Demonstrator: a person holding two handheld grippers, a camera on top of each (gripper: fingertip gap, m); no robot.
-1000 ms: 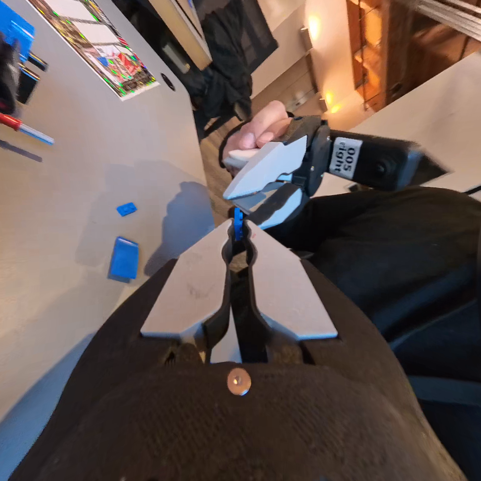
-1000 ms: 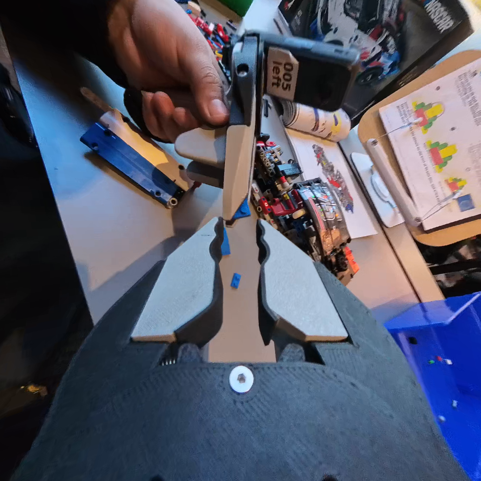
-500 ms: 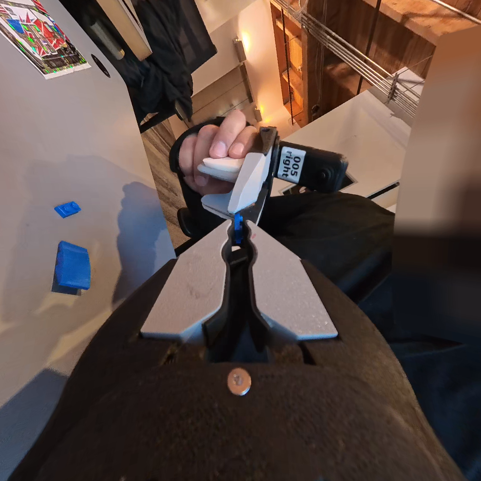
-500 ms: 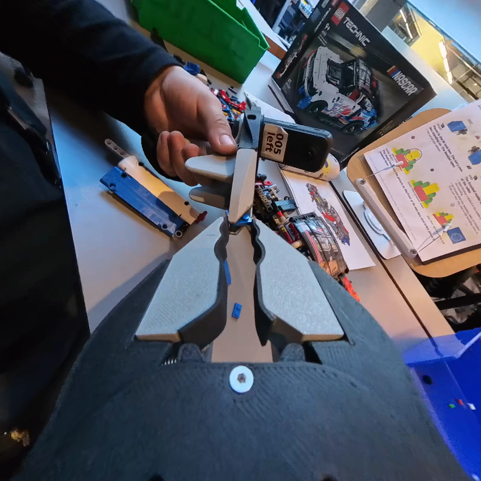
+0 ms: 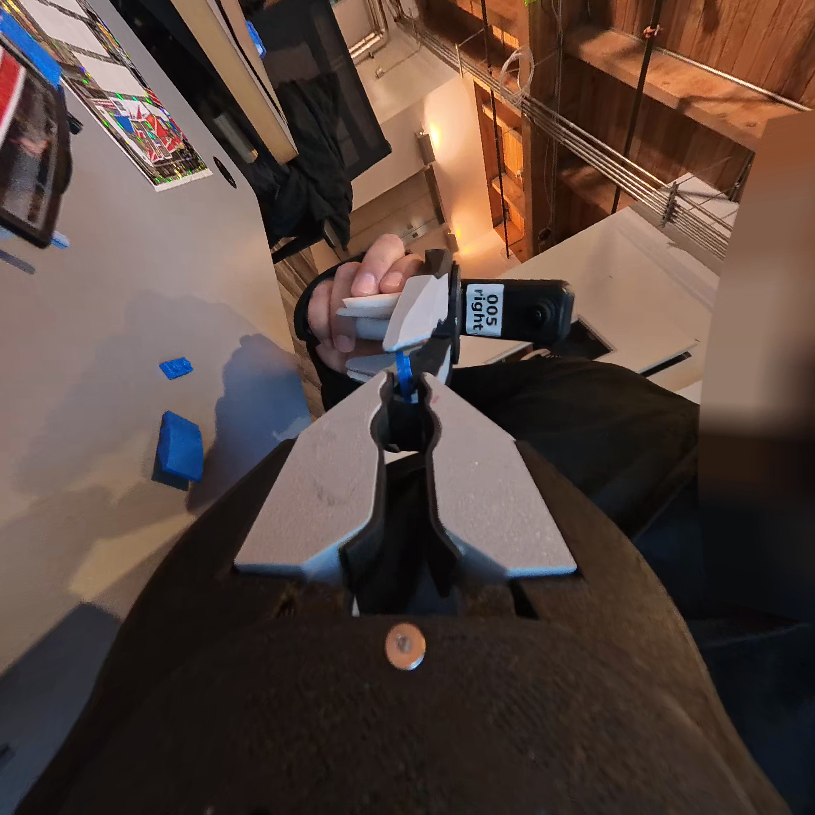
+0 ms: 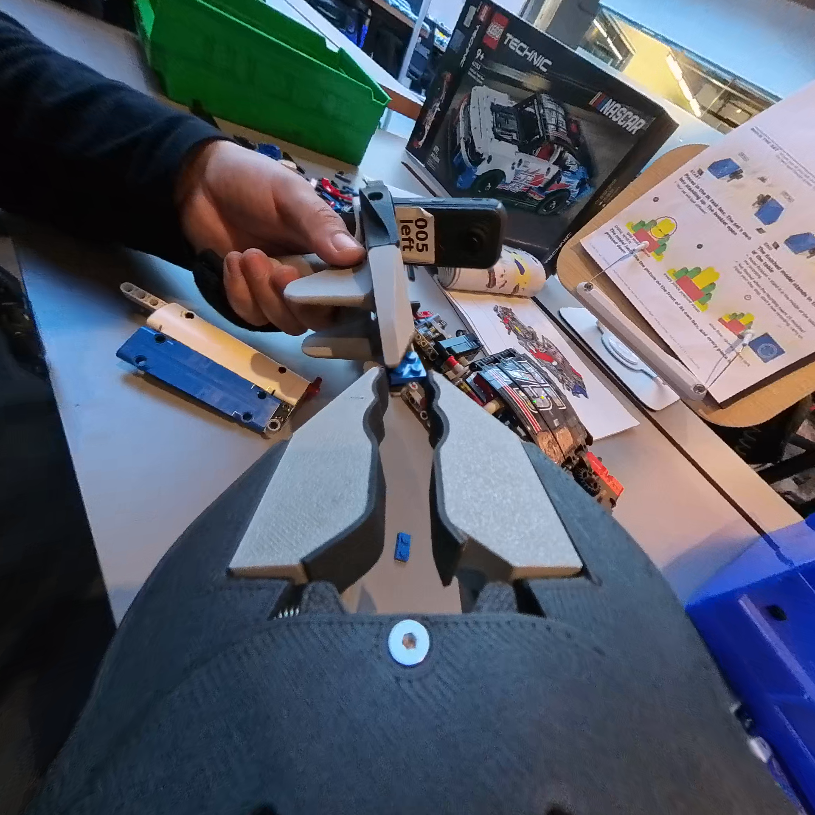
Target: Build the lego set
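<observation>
A small blue plate (image 5: pixel 403 370) is held up in the air between both grippers, above the table edge. My left gripper (image 5: pixel 404 383) is shut on its thin faces. In the right wrist view it comes down from above (image 6: pixel 394 359). My right gripper (image 6: pixel 408 375) has its jaws narrowed around the same plate (image 6: pixel 412 368), with the pads against its two ends. The right gripper also shows in the left wrist view (image 5: pixel 412 348), meeting mine tip to tip. A hand holds each gripper.
A blue block (image 5: pixel 178 445) and a small blue plate (image 6: pixel 402 547) lie on the table below. A part-built car (image 6: pixel 520 397), a blue-and-white panel (image 6: pixel 211 375), a green bin (image 6: pixel 256 79), the set box (image 6: pixel 529 132), an instruction sheet (image 6: pixel 714 264) and a blue bin (image 6: pixel 763 617) surround them. My left and right fingertips are right by each other.
The right gripper's jaws have narrowed from open to close around the blue plate. Both grippers have turned and shifted together, and the left has kept its hold.
</observation>
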